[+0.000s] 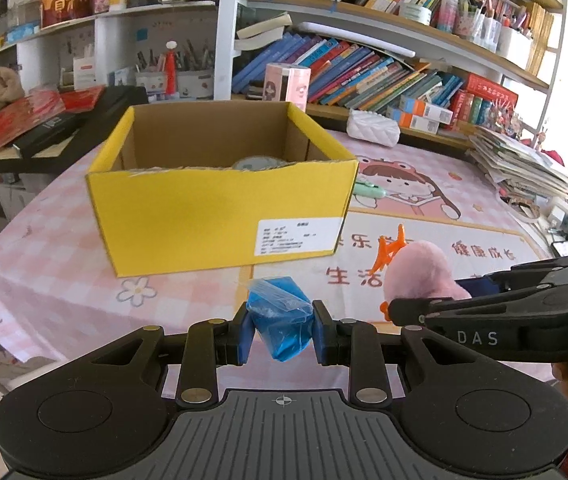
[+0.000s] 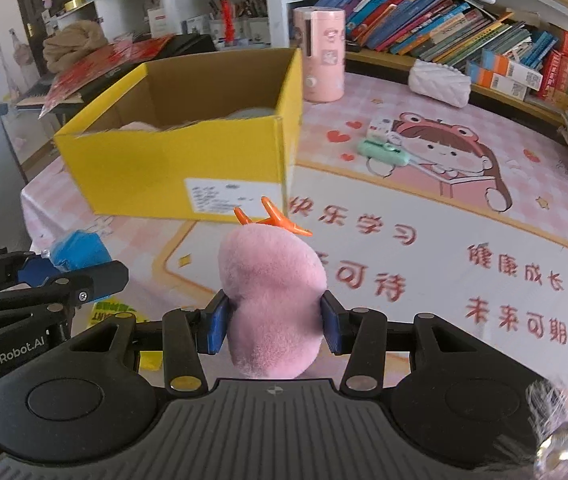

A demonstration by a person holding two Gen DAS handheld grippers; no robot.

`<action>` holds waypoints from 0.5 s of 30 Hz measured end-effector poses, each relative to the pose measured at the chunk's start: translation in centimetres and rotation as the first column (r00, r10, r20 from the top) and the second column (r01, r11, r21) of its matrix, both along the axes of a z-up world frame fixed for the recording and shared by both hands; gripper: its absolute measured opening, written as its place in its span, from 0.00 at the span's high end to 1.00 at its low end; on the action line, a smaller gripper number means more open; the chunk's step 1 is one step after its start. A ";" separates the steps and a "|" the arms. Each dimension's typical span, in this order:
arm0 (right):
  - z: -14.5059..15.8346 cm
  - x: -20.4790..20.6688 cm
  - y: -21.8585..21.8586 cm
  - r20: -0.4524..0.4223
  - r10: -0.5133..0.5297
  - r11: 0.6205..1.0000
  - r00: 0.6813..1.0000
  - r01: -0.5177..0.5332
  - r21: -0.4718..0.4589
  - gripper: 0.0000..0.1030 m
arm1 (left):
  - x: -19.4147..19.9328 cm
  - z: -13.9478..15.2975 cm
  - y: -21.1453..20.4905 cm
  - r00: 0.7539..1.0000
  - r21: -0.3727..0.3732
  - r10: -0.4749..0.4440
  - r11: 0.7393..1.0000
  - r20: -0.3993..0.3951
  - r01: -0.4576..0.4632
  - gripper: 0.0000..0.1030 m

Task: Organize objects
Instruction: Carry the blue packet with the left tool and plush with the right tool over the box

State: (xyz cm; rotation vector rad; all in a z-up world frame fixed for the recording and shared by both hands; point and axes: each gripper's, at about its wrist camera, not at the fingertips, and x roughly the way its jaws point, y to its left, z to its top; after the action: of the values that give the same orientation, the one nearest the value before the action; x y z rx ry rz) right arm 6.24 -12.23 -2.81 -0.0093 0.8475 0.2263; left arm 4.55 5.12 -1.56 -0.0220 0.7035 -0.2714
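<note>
My left gripper (image 1: 282, 330) is shut on a blue packet (image 1: 279, 314) in a clear plastic bag, held above the pink tablecloth in front of the open yellow cardboard box (image 1: 219, 200). My right gripper (image 2: 273, 320) is shut on a pink plush toy (image 2: 271, 284) with orange plastic feet (image 2: 273, 220). In the left wrist view that plush toy (image 1: 420, 272) hangs to the right of the packet. In the right wrist view the yellow box (image 2: 175, 160) stands ahead and to the left, the blue packet (image 2: 77, 254) at lower left. Inside the box lie a round pale object (image 1: 257, 162) and something pinkish.
A green device (image 2: 382, 152) and a small white card lie on the tablecloth right of the box. A pink cylinder (image 2: 320, 54) stands behind the box and a white quilted pouch (image 2: 440, 82) by the bookshelf. Stacked papers (image 1: 520, 164) fill the table's right edge.
</note>
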 end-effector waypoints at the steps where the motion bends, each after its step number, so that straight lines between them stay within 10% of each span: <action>1: 0.0 -0.2 0.3 -0.001 0.003 1.000 1.000 -0.003 0.001 0.58 | -0.2 0.0 0.3 1.000 0.001 0.001 1.000 0.001 -0.001 0.73; 15: -0.5 -3.3 5.5 -0.003 0.049 0.999 0.999 -0.049 0.007 0.58 | -3.1 -0.1 4.9 1.000 0.006 0.027 1.000 0.014 -0.027 0.73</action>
State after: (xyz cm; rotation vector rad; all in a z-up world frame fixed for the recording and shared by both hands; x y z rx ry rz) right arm 2.96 -6.69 -3.35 -0.0230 0.8503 0.2753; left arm 1.46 9.99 -1.62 -0.0242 0.6901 -0.2431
